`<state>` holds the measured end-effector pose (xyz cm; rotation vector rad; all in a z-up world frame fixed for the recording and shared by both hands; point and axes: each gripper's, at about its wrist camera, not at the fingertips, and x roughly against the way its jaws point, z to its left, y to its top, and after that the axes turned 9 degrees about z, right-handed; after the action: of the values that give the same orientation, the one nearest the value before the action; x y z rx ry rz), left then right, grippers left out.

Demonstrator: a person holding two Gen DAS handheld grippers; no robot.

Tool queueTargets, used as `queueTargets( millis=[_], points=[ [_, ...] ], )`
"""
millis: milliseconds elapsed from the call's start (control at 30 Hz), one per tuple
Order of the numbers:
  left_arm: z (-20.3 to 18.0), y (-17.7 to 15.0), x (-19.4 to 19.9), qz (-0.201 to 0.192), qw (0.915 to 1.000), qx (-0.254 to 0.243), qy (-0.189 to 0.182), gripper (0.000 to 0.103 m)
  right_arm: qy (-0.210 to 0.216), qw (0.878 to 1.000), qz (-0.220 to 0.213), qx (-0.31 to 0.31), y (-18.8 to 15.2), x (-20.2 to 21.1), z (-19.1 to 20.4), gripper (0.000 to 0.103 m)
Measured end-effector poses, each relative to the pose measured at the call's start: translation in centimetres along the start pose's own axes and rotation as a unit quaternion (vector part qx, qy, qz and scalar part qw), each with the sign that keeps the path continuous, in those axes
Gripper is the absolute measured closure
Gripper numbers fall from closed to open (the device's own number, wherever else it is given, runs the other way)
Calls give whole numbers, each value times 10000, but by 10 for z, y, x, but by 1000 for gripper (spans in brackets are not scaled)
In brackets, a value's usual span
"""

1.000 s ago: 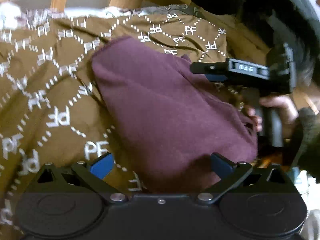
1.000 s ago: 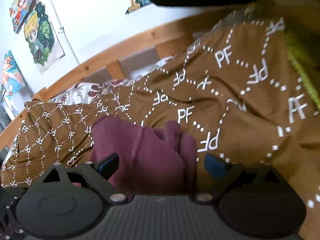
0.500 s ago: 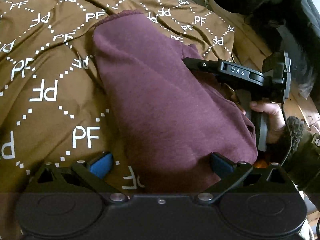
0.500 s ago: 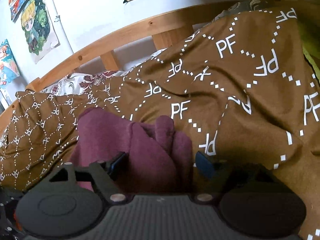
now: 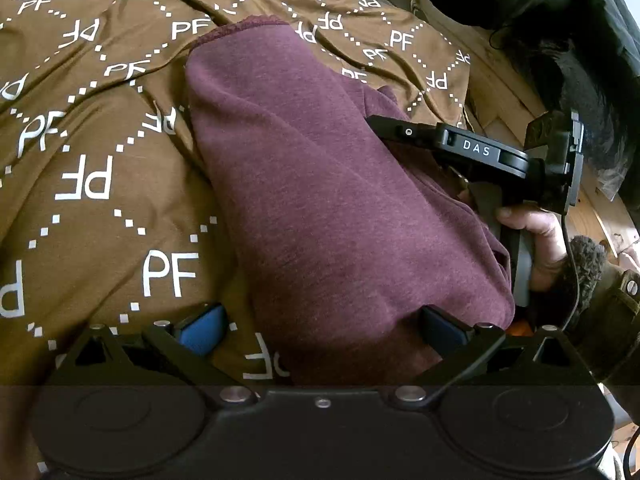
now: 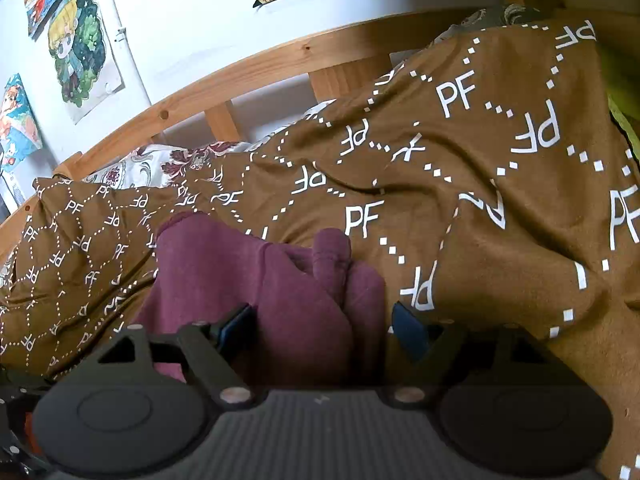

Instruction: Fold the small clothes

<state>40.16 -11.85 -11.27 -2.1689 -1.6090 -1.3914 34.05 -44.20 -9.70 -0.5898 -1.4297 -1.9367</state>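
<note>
A maroon garment point(image 5: 320, 184) lies folded lengthwise on a brown blanket printed with white "PF" letters point(image 5: 100, 184). My left gripper point(image 5: 320, 328) is open, its blue-padded fingers on either side of the garment's near end. My right gripper point(image 6: 324, 324) is open around the bunched edge of the same garment point(image 6: 288, 288). The right gripper also shows in the left wrist view point(image 5: 460, 148), held by a hand at the garment's right side.
A wooden bed rail point(image 6: 248, 76) runs along the back, with a white wall and cartoon posters point(image 6: 80, 44) behind. A floral sheet point(image 6: 152, 164) peeks out at the blanket's far edge. Wooden boards point(image 5: 520, 92) lie to the right.
The right gripper's fingers have narrowed somewhat around the garment's bunched edge. The left wrist view has tilted down toward the garment; the left gripper stays open.
</note>
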Motion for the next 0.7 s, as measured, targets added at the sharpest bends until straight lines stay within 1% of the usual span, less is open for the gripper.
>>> queueTargets(
  millis=[100, 233, 400, 467, 533, 567, 633, 700],
  points=[
    [0, 1, -1, 10, 10000, -8, 15, 1, -23, 10000, 14, 83, 0, -1, 2, 21],
    [-2, 1, -1, 15, 10000, 0, 33, 1, 4, 9999, 43, 158, -1, -1, 4, 16],
    [-3, 0, -1, -3, 10000, -26, 35, 1, 16, 9999, 74, 156, 0, -1, 5, 16],
    [-3, -1, -1, -19, 10000, -47, 33, 1, -33, 9999, 77, 147, 0, -1, 6, 22],
    [-2, -1, -1, -33, 10000, -35, 25, 1, -65, 9998, 90, 157, -2, -1, 7, 31],
    [-2, -1, 0, -36, 10000, -28, 13, 1, -61, 9998, 97, 158, -2, -1, 7, 34],
    [-3, -2, 1, -43, 10000, -16, -25, 4, -27, 9998, 126, 136, -3, -1, 7, 42],
    [-3, -3, 1, -50, 10000, -2, -54, 5, -6, 9999, 129, 104, -4, -1, 7, 46]
  ],
)
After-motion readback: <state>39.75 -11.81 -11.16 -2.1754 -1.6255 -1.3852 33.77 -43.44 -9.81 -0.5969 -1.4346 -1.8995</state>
